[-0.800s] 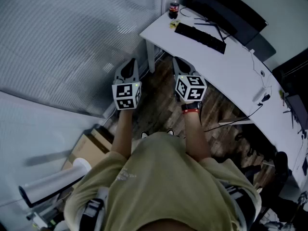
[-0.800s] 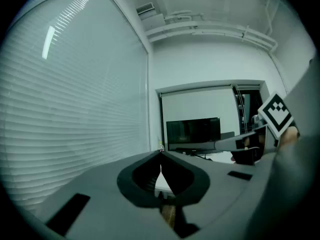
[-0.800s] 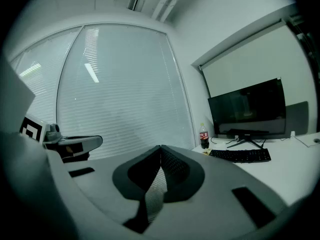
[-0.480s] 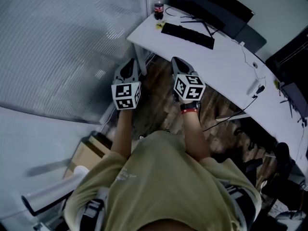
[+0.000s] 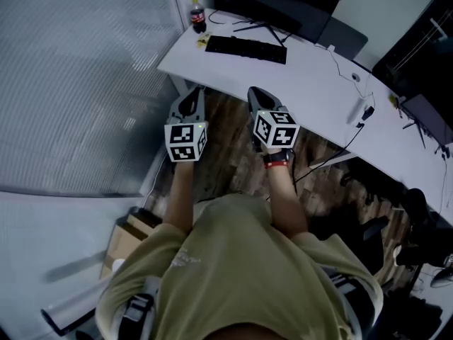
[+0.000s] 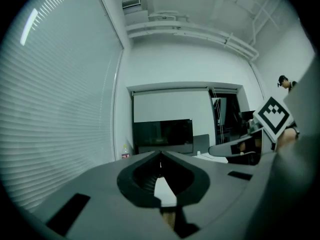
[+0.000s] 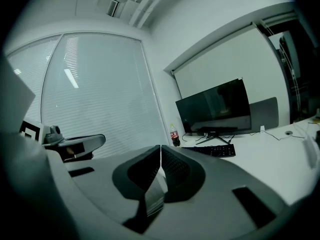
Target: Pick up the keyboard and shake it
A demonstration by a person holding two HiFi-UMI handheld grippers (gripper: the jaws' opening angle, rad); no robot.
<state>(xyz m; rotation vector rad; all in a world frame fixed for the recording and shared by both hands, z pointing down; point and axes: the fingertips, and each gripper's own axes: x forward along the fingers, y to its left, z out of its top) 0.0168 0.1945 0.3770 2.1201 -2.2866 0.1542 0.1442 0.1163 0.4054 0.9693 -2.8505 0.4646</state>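
Slatted blinds [image 5: 85, 83] fill the left wall. Left gripper [image 5: 196, 92] is held level over the wood floor [image 5: 228, 144], short of the white surface [image 5: 318, 91]. Its fingers [image 6: 142, 176] are closed tip to tip, nothing between. Its cube [image 5: 185, 141] bears black-and-white square markers.

Cola bottle [image 5: 197, 15] with a red label, print too small to read, stands at the surface's far-left corner. Black keyboard [image 5: 245, 49] lies flat just right of the bottle, in front of the dark monitor [image 5: 272, 6], well apart from both grippers.

Right gripper [image 5: 253, 92] is tipped slightly down. Its fingers [image 7: 145, 171] are pressed together, empty.
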